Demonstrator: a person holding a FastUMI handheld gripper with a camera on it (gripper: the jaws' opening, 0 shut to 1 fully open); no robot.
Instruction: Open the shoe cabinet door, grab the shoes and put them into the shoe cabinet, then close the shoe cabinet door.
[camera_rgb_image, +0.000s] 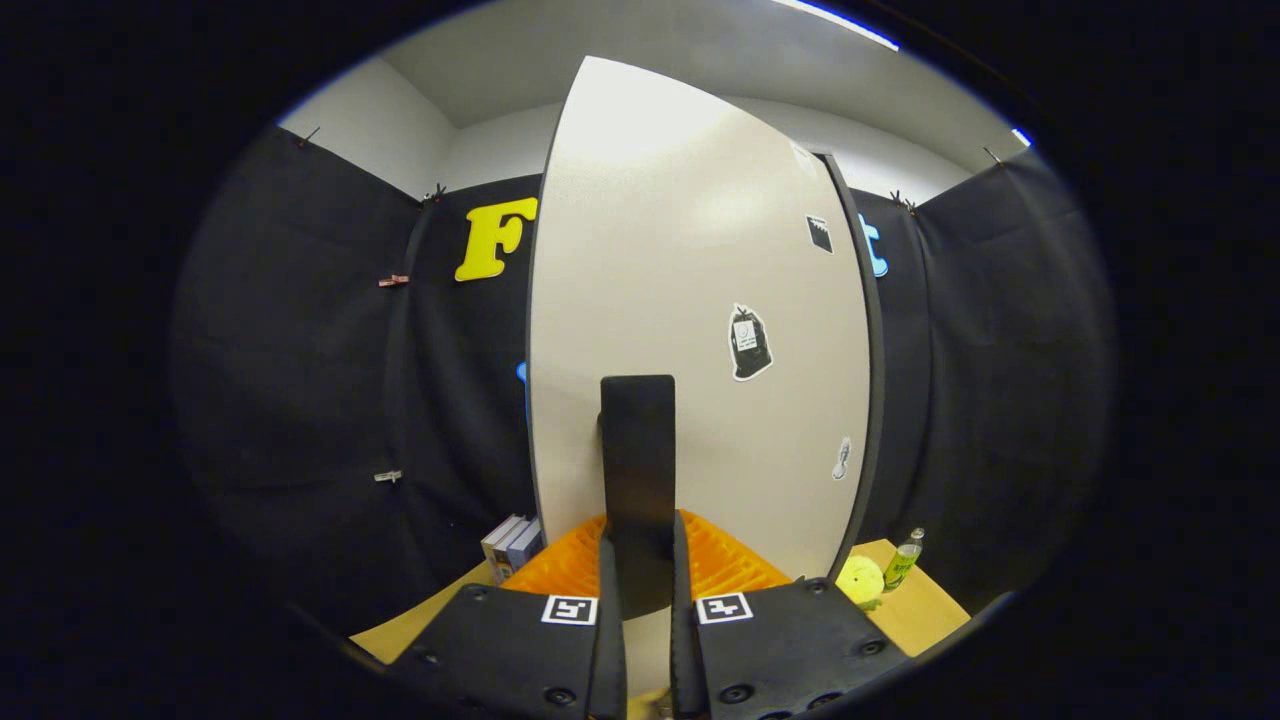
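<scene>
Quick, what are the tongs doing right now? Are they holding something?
Tongs: shut on the black handle of the white door, one finger on each side.

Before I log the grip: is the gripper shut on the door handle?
Shut on it. Both fingers of the gripper press the sides of the black handle on the white cabinet door.

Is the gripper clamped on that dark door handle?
Yes, the gripper has both fingers pressed against the handle on the pale cabinet door.
</scene>
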